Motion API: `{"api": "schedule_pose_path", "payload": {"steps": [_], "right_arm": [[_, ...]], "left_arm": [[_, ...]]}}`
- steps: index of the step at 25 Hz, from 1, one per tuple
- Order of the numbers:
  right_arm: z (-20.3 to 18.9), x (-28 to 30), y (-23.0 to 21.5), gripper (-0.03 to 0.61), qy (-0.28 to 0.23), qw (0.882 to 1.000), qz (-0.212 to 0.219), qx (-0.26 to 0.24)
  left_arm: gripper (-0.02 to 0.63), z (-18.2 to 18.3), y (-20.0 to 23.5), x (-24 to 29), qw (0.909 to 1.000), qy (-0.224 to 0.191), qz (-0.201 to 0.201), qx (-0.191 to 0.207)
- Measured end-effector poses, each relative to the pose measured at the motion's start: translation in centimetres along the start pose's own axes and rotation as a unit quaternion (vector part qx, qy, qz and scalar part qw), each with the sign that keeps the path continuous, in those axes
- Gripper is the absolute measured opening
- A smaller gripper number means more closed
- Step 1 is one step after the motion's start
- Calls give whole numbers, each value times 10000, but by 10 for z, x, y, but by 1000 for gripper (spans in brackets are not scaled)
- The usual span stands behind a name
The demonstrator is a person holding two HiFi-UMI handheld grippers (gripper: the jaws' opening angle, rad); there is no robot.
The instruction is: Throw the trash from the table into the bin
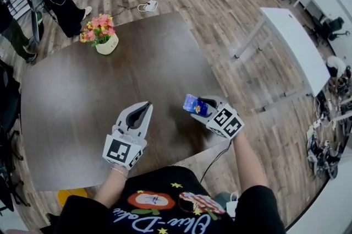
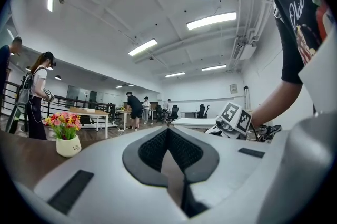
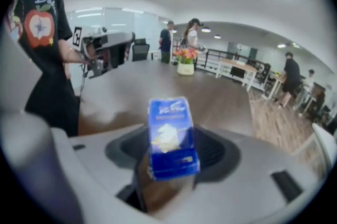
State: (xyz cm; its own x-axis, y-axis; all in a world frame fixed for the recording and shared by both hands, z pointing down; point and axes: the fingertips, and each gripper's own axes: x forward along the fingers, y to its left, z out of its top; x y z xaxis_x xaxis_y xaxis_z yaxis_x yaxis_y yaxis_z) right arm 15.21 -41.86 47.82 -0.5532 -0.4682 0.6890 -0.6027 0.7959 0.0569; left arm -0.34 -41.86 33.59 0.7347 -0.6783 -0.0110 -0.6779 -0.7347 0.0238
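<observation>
My right gripper [image 1: 201,105] view shows its jaws clamped on the small blue carton [image 3: 171,136]. Only the head view puts it over the near corner of the dark brown table [image 1: 82,117]. My left gripper [image 2: 168,130] has its jaws together, empty. Beyond, a white flowerpot [image 1: 107,45].

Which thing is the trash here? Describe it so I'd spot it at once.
Find the big dark brown table and go to its near edge, to the person's right gripper. Clamped in its jaws is a small blue packet with pale print. It is the only blue thing over the table: the left gripper is empty, and the flowerpot at the far side is white.
</observation>
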Motion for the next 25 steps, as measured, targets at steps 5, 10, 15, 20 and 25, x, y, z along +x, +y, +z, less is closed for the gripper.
{"api": "schedule_pose_path", "payload": {"steps": [5,10,15,20,25], "right_arm": [[28,-26,13,270,-780,9949,-537,338],[59,-56,33,270,-1676,9788,-1000,615],[90,-90,65,270,-2554,9546,-1259,878],[105,-117,100,270,-3029,9342,-1600,995],[104,-136,140,270,-3233,9226,-1785,1112]], "left_arm": [[6,6,-12,-1,9996,-80,-288,21],[6,12,-30,-1,9978,-134,-650,51],[6,19,-47,-11,9946,-208,-1014,122],[6,20,-61,-30,9903,-292,-1351,121],[6,18,-87,-51,9850,-282,-1697,116]]}}
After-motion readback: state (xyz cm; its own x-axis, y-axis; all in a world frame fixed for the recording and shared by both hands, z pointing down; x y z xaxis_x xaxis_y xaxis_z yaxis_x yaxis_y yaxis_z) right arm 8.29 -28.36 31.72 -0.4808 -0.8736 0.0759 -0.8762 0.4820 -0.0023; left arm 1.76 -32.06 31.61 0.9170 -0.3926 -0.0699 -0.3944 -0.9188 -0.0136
